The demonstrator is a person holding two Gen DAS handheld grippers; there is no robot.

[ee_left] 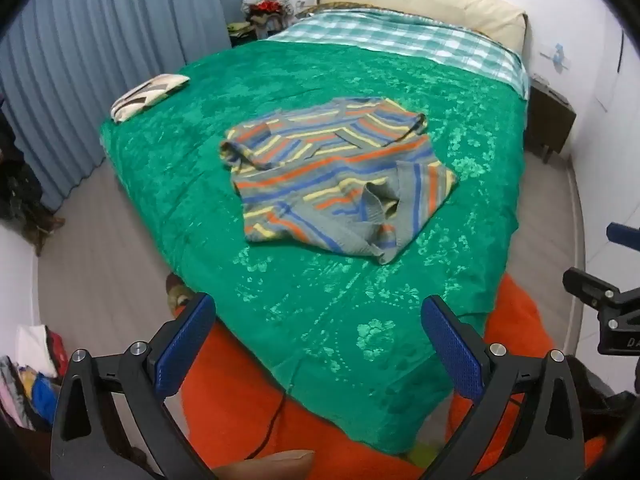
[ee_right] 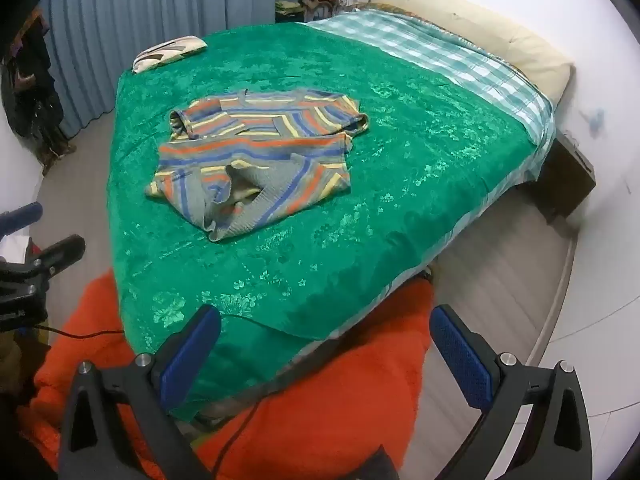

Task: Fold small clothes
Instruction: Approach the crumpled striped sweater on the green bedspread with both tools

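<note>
A small striped garment (ee_left: 336,172) in grey, orange, blue and yellow lies rumpled on the green bedspread (ee_left: 304,312), with sleeves folded over and one hem corner flipped up. The same striped garment (ee_right: 256,156) sits mid-bed in the right wrist view. My left gripper (ee_left: 318,320) hovers open over the bed's near corner, well short of the garment, nothing between its blue pads. My right gripper (ee_right: 326,330) is also open above the bed's near edge (ee_right: 280,320), empty. The right gripper's body (ee_left: 604,308) shows at the right edge of the left wrist view.
A folded patterned cloth (ee_left: 148,96) lies at the far left corner of the bed. An orange rug (ee_right: 320,400) with a dark cable covers the floor below. Blue curtains (ee_left: 100,60), a cream headboard (ee_left: 424,4), a dark nightstand (ee_left: 548,120) and a clothes pile (ee_left: 36,376) surround the bed.
</note>
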